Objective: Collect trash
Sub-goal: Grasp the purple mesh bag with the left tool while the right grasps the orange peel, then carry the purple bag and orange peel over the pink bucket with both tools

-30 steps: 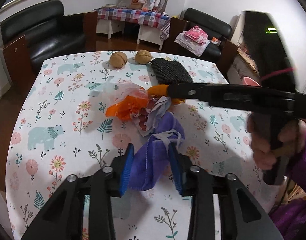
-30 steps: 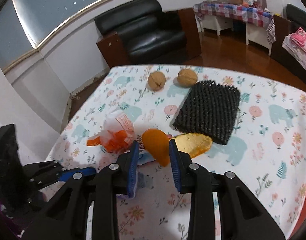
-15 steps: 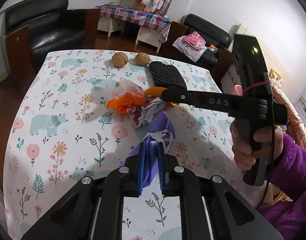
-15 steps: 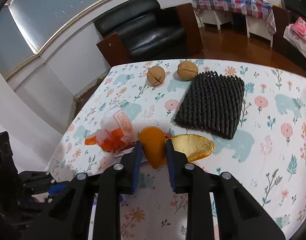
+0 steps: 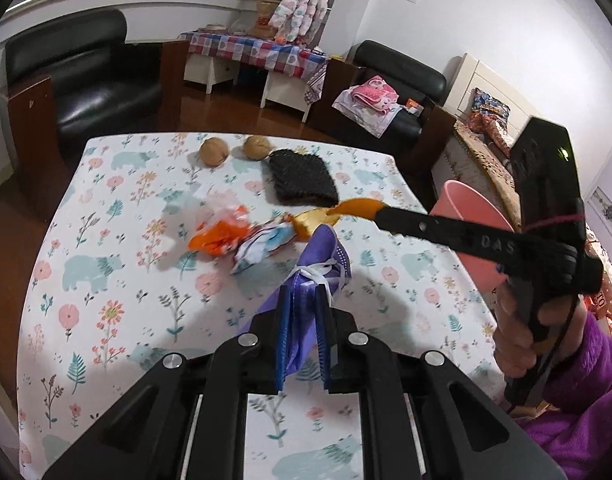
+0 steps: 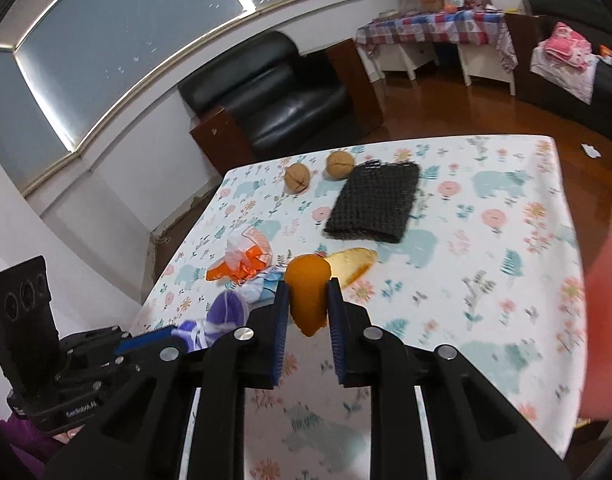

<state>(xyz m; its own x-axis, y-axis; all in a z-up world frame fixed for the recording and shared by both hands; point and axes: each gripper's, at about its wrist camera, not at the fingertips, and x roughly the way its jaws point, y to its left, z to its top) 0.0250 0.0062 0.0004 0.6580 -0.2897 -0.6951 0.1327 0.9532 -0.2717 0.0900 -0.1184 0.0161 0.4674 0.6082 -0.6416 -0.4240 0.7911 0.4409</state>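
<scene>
My left gripper point(image 5: 303, 300) is shut on a purple face mask point(image 5: 326, 256), which hangs a little above the flowered tablecloth point(image 5: 105, 240). My right gripper point(image 6: 306, 292) holds a curved piece of orange peel point(image 6: 308, 280) between its blue pads, jaws still closing on it, lifted off the cloth. The left wrist view shows that peel point(image 5: 358, 206) at the right gripper's tip. A second, paler peel piece point(image 6: 354, 262) lies on the table. Beside it lie an orange and white wrapper point(image 5: 221, 232) and crumpled printed paper point(image 5: 261, 244).
A black foam net point(image 5: 301, 178) and two walnuts point(image 5: 213, 152) lie at the far side of the table. A pink bin point(image 5: 470, 220) stands off the table's right edge, close to the right gripper. A person's hand and purple sleeve point(image 5: 566, 400) are at right.
The left gripper shut on the purple mask and raised it. The right gripper closed on the orange peel and carried it up and to the right, away from the other scraps.
</scene>
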